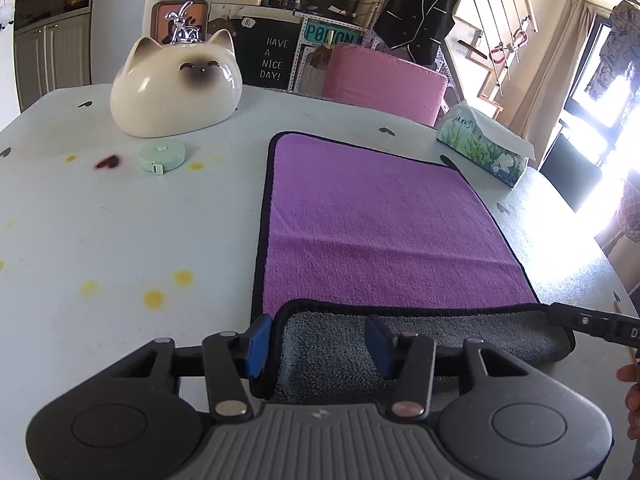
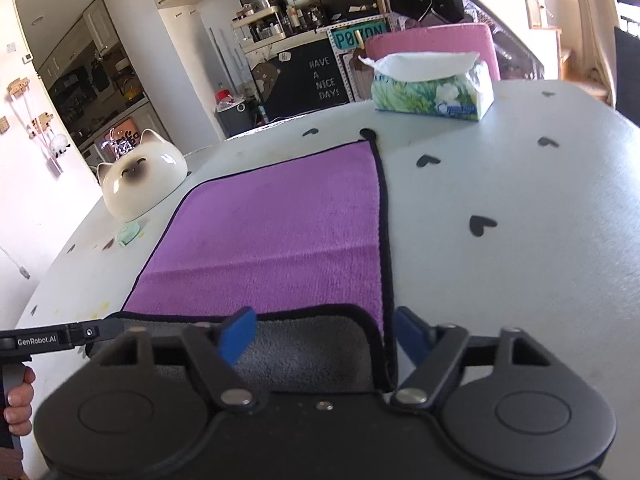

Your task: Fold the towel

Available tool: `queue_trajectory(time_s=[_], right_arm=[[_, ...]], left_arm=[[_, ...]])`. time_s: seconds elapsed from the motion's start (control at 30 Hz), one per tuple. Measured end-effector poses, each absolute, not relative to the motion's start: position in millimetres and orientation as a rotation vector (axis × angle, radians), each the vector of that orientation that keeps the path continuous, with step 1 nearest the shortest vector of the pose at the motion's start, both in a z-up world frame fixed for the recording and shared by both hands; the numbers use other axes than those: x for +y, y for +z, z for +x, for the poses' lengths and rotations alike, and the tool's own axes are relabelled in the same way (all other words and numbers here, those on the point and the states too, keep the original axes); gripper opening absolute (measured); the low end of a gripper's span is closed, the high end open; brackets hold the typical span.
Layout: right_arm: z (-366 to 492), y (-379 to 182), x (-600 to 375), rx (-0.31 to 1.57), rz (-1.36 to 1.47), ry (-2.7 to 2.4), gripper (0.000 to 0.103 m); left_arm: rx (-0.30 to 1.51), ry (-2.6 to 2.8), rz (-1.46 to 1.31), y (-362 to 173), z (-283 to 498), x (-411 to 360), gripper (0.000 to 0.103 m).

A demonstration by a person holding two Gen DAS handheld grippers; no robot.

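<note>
A purple towel [image 1: 376, 224] with a black hem lies flat on the white table; it also shows in the right wrist view [image 2: 276, 240]. Its near edge is turned over, showing the grey underside [image 1: 332, 344] [image 2: 304, 348]. My left gripper [image 1: 318, 344] is open, its blue pads straddling the near left corner of the turned edge. My right gripper [image 2: 324, 336] is open, its blue pads straddling the near right corner. Neither pair of pads is closed on the cloth. The right gripper's side shows at the right edge of the left wrist view [image 1: 596, 326].
A ceramic cat bowl [image 1: 176, 88] and a mint tape measure [image 1: 162, 156] sit left of the towel. A tissue box [image 1: 484, 146] [image 2: 434, 88] stands at the far right. A pink chair [image 1: 384, 80] is behind the table [image 1: 120, 240].
</note>
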State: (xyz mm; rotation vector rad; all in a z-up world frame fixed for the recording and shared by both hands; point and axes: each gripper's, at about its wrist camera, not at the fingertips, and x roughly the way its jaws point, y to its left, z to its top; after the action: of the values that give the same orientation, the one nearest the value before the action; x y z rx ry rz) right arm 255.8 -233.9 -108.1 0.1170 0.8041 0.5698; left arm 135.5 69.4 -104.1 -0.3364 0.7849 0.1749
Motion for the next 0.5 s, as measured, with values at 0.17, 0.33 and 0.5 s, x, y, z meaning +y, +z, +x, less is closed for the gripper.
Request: queue_trajectory(time_s=[0.17, 0.33, 0.5], right_arm=[[260.4, -115.6, -233.4, 0.828, 0.122, 0.581, 0.059], [262.0, -120.1, -234.7, 0.841, 0.123, 0.589, 0.050], [261.1, -124.1, -237.5, 0.848, 0.119, 0.583, 0.044]], left_arm=[[0.787, 0.177, -0.339, -104.7, 134.7, 69.5, 0.049], [0.794, 0.179, -0.341, -107.3, 134.6, 70.5, 0.047], [0.805, 0.183, -0.348, -111.3, 133.6, 72.3, 0.042]])
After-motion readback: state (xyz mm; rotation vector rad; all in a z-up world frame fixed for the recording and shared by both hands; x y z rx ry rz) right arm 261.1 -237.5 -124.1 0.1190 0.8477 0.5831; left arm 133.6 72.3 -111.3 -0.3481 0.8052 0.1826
